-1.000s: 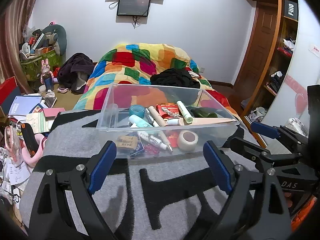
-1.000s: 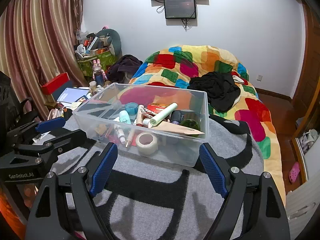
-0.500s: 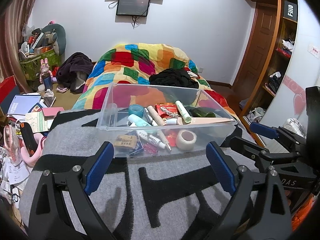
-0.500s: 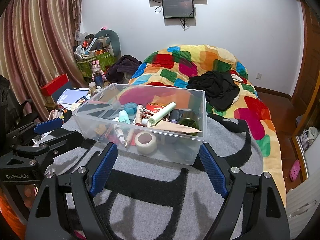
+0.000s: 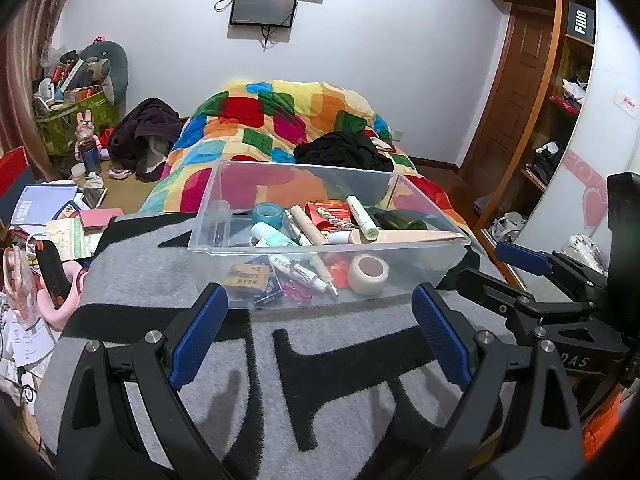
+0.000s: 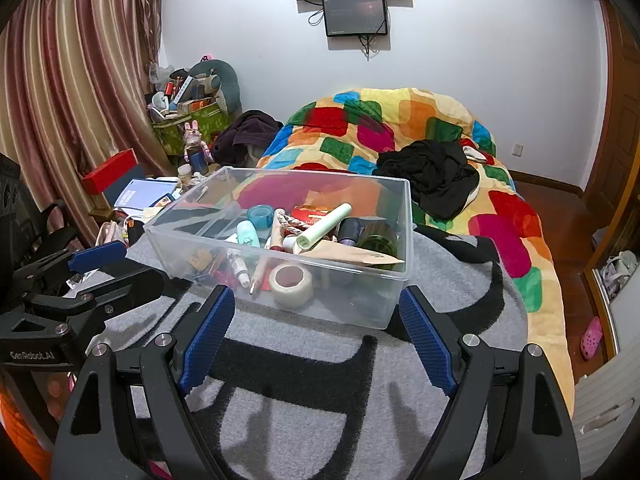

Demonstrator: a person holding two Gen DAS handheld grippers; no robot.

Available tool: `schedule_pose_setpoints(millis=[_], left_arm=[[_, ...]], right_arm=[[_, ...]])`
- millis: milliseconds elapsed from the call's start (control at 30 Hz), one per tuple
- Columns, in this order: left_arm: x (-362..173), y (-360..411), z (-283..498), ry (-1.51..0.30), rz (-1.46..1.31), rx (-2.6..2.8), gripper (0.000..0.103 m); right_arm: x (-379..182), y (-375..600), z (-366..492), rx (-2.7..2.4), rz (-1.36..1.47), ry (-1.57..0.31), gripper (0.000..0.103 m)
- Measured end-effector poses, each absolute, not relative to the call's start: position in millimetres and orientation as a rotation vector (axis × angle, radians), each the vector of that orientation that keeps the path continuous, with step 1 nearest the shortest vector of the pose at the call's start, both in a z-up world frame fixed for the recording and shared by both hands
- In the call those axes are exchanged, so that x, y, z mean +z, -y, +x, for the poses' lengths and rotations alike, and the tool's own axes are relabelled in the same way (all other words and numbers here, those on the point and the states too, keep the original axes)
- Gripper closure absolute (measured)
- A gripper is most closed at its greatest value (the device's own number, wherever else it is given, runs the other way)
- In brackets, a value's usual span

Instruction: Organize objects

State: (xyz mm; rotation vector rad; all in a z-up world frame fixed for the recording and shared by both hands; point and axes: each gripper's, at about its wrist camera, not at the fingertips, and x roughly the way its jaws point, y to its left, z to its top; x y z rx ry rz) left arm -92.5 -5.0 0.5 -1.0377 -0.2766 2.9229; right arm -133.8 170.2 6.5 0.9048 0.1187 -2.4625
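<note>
While both grippers hang spread and empty short of the clear plastic bin (image 5: 332,240) on the grey-and-black blanket (image 5: 256,380), left gripper (image 5: 320,332) and right gripper (image 6: 316,334) hold nothing. Small items sit piled in the bin: tape roll (image 5: 368,274), green tube (image 5: 362,216). Whether you're loading or unloading can't be told; keep fingers clear of the rim.

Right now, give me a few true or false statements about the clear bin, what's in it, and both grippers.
1. The clear bin sits on a grey and black blanket. True.
2. The left gripper is shut on a tube. False: it is open and holds nothing.
3. A roll of white tape lies against the bin's near wall. True.
4. The right gripper reaches inside the bin. False: it is open, outside the near wall.
5. The bin has a lid on. False: its top is open.
</note>
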Motion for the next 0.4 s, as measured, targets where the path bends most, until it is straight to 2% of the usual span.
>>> schedule_pose_setpoints(millis=[400], left_arm=[[2.4, -1.2, -89.9, 0.218, -1.024, 2.943, 0.008]], right_arm=[[2.3, -168.1, -131.6, -2.459, 0.917, -0.115, 0.02]])
